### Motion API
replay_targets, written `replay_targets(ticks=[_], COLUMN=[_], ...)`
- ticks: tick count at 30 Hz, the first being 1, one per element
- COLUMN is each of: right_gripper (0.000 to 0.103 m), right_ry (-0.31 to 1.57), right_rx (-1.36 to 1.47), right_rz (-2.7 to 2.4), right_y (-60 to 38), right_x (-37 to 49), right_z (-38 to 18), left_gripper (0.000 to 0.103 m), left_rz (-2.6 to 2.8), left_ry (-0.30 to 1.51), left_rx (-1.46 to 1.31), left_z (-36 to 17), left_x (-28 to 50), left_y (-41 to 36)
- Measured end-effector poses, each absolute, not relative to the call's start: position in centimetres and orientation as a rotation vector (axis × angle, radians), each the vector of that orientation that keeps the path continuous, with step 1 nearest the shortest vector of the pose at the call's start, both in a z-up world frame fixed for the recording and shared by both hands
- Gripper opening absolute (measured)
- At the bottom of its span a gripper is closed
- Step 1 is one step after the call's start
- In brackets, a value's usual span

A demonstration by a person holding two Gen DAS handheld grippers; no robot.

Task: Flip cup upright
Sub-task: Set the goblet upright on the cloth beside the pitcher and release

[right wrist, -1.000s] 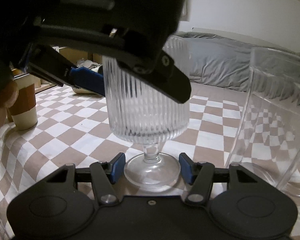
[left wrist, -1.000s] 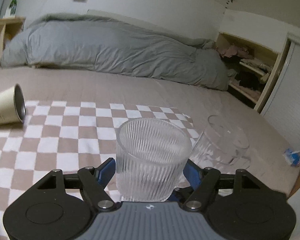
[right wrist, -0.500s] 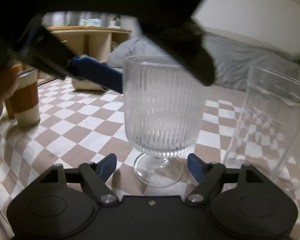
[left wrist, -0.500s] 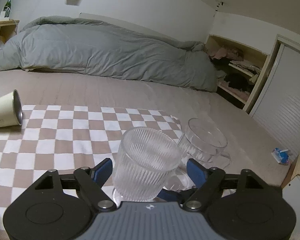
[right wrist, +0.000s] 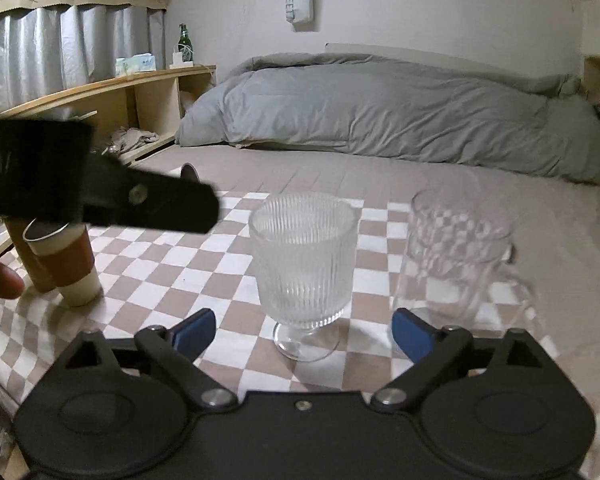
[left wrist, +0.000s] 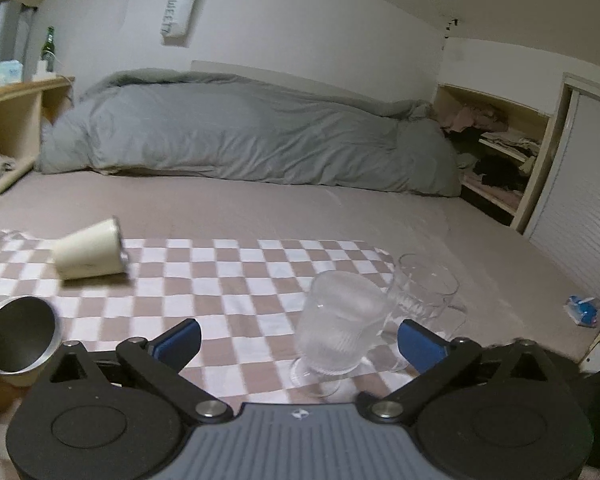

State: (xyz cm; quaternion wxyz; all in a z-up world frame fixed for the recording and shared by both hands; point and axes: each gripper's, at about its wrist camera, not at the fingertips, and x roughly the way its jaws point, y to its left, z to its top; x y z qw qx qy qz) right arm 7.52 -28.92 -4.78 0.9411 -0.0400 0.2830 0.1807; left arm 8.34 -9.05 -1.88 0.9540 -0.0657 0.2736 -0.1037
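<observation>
A ribbed glass goblet [left wrist: 342, 332] [right wrist: 305, 264] stands upright on the checkered cloth [left wrist: 228, 280]. A clear glass mug [left wrist: 426, 292] [right wrist: 456, 256] stands upright just right of it. A cream tumbler [left wrist: 90, 256] lies on its side at the cloth's far left. My left gripper [left wrist: 300, 340] is open and empty, pulled back from the goblet. My right gripper [right wrist: 304, 330] is open and empty, with the goblet's foot in front of its fingers. The left gripper's body [right wrist: 100, 196] crosses the right wrist view.
A brown and cream steel tumbler [left wrist: 18, 336] [right wrist: 66, 264] stands upright at the cloth's near left. A grey duvet [left wrist: 240, 136] lies along the back wall. Wooden shelves [right wrist: 112, 100] stand left, a closet shelf [left wrist: 496, 152] right. A small blue packet [left wrist: 582, 310] lies at the right.
My left gripper let go of the goblet, opened wide and drew back to the left. My right gripper opened and backed away. The goblet now stands free on the cloth.
</observation>
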Motion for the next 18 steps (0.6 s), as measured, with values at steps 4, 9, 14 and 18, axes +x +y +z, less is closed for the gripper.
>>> replay_targets(ticks=[4,9,14,18], right_gripper=[0.102,0.103,0.103,0.103], right_ry=[0.577,0.549,0.526,0.517], right_rx=[-0.114,-0.151,-0.138,-0.106], right_rz=[0.335,0.291,0.27,0.23], right_y=[-29.1,-28.8,-29.1,-29.5], right_x=[5.5,2.7,0.2,-1.2], right_z=[-2.7,-0.3,1.5,2.4], left_gripper=[0.103,0.103,0.103,0.103], left_rz=[-0.172,-0.13,-0.106,-0.095], left_ry=[0.56,0.573,0.579,0.577], left_rx=[-0.111,-0.055,0.011,0.051], left_z=[-0.8,0.2,0.6,0.6], left_x=[6.5,4.3,1.8,0.4], left_y=[-7.4,-5.9,-5.1,-4.8])
